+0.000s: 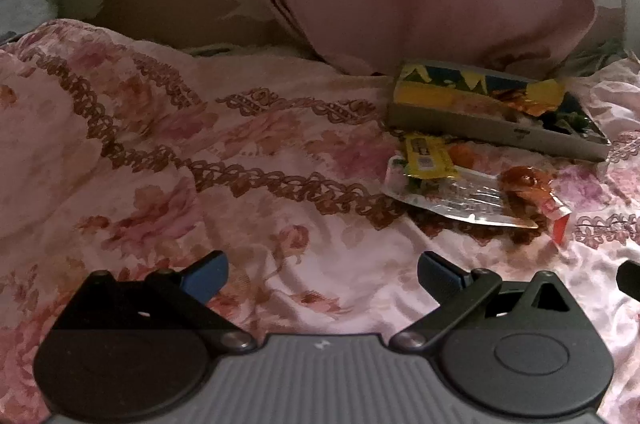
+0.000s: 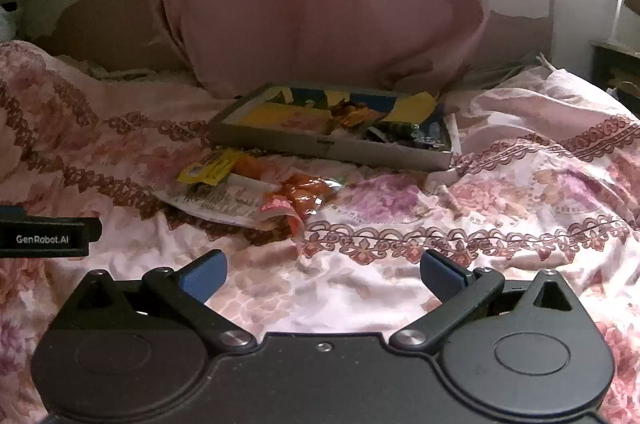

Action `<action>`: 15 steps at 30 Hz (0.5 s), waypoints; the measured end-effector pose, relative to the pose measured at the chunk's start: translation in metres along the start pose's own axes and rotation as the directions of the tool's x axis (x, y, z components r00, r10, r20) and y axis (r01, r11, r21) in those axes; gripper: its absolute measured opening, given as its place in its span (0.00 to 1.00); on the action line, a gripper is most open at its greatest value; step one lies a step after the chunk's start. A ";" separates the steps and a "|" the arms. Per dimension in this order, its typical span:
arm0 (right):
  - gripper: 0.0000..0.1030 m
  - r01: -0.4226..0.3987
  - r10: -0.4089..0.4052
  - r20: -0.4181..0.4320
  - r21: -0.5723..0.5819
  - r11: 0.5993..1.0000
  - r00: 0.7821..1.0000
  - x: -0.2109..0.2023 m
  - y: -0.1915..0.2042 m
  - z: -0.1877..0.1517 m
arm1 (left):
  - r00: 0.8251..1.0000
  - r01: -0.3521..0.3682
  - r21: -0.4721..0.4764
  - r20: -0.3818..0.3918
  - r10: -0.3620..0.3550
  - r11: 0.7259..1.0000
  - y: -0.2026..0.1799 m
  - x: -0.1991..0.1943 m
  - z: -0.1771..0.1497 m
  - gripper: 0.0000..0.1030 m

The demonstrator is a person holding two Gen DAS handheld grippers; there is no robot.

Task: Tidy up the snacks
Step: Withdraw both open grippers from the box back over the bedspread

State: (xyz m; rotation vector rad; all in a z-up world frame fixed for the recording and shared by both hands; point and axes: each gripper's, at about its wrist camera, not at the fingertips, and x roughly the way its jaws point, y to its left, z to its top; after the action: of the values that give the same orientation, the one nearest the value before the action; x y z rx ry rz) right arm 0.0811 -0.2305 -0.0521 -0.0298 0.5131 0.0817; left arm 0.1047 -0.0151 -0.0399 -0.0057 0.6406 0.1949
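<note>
Left gripper (image 1: 322,274) hangs low over the floral bedspread (image 1: 168,160), blue pads (image 1: 206,276) spread wide, nothing between them. Right gripper (image 2: 323,274) is the same story: fingers released, blue pads (image 2: 440,274) well apart, only pink quilt in the gap. Just ahead of the right gripper lies a loose heap of snack packets on the bedspread: a clear printed packet (image 2: 224,200), a yellow sachet (image 2: 212,170) overlapping its far edge, an orange wrapper (image 2: 308,194) on its right. From the left wrist view that same heap sits ahead and off to the right. Just behind the heap sits the shallow grey tray (image 2: 380,151), with yellow and orange wrappers and dark packets inside it. Behind the tray, a big pink pillow (image 2: 320,4) leans up against a peeling wall (image 2: 100,20)
</note>
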 end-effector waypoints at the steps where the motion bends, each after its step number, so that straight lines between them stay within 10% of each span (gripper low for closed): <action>1: 0.99 -0.002 0.002 -0.004 -0.001 1.000 1.000 0.001 0.001 0.000 | 1.000 -0.003 -0.003 -0.002 0.003 1.000 0.001 0.001 0.000 1.00; 15: 0.99 -0.020 0.019 -0.020 -0.036 0.999 1.000 0.006 0.008 -0.001 | 1.000 -0.017 -0.003 -0.001 0.017 1.000 0.002 0.002 0.001 1.00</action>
State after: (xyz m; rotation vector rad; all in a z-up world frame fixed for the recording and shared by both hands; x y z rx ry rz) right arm 0.0853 -0.2217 -0.0565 -0.0611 0.5316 0.1101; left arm 0.1064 -0.0132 -0.0402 -0.0031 0.6414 0.2117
